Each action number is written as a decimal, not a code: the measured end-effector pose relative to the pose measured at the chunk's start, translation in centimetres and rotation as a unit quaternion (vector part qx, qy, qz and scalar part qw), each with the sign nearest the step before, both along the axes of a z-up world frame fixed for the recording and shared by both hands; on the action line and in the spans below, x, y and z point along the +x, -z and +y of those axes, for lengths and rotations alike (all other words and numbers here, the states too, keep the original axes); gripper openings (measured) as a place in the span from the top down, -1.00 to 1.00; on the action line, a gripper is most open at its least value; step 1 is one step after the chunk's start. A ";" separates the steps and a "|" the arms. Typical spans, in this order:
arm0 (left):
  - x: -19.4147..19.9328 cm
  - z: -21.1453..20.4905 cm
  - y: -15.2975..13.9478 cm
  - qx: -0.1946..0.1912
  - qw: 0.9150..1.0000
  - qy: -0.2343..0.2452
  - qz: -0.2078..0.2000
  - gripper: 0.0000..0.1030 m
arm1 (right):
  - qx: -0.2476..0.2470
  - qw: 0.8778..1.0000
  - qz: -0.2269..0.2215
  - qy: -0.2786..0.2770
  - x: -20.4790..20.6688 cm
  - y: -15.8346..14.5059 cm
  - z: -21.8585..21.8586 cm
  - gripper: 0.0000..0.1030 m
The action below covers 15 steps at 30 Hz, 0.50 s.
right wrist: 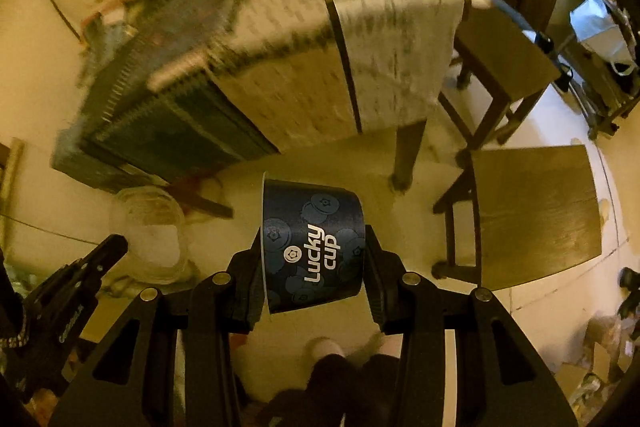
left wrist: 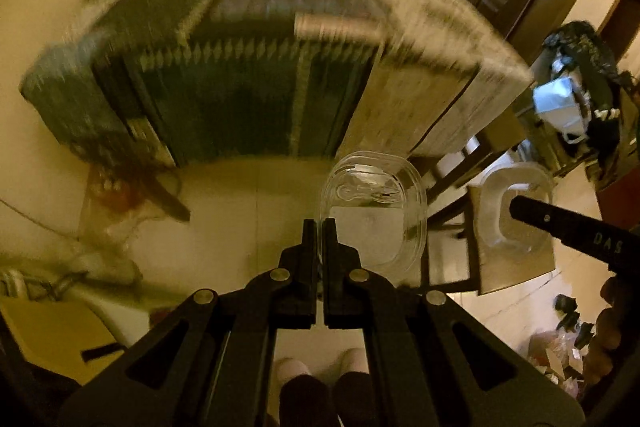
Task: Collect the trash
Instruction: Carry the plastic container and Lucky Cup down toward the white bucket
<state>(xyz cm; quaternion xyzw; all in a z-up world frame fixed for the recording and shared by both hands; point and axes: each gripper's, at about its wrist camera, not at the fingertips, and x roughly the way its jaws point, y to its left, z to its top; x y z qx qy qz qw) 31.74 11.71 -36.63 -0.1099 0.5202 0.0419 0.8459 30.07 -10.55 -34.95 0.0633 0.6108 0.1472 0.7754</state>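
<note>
Only our left wrist view shows the left gripper (left wrist: pixel 319 227) clenched on the edge of a clear plastic container (left wrist: pixel 374 211), which hangs ahead and just right of its tips. The same container appears blurred in the right wrist view (right wrist: pixel 150 227), beyond the left gripper's tip (right wrist: pixel 116 247).

Only our right wrist view shows the right gripper (right wrist: pixel 314 255) grasping a dark blue paper cup (right wrist: pixel 314 247) lying sideways between its fingers, one on each side wall. We read "Lucky cup" in white on it, among printed blueberries. In the left view that gripper's finger (left wrist: pixel 568 227) carries letters we read roughly as "DAS", and the cup is not seen there.

Both grippers point steeply down at the pale floor (right wrist: pixel 320 155), our feet (left wrist: pixel 292 367) below them. A cloth-covered table (right wrist: pixel 280 67) stands ahead, a wooden chair (right wrist: pixel 536 211) to the right.
</note>
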 end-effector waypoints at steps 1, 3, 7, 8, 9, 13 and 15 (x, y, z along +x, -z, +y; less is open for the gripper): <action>0.1 0.0 1.6 -0.002 1.000 -0.003 0.009 0.99 | -0.004 1.000 0.006 -0.004 0.1 1.4 0.1 0.25; 0.3 0.0 4.7 -0.004 1.000 -0.009 0.025 1.00 | -0.012 1.000 0.015 -0.014 0.4 4.2 0.4 0.25; 0.8 0.2 10.3 -0.003 0.999 -0.019 0.051 0.99 | -0.019 0.999 0.030 -0.037 0.7 9.5 1.3 0.25; 1.0 0.2 11.8 -0.003 0.998 -0.022 0.057 0.99 | -0.019 0.998 0.031 -0.043 0.7 10.7 1.6 0.25; 1.1 0.3 13.2 -0.003 0.998 -0.024 0.062 1.00 | -0.019 0.998 0.031 -0.049 0.6 11.8 1.9 0.25; 1.4 0.3 17.5 -0.004 0.996 -0.032 0.080 1.00 | -0.009 0.997 0.040 -0.073 0.6 15.4 2.9 0.16; 1.5 0.2 19.3 -0.005 0.996 -0.033 0.088 0.99 | -0.009 0.996 0.050 -0.080 0.6 17.1 3.1 -0.15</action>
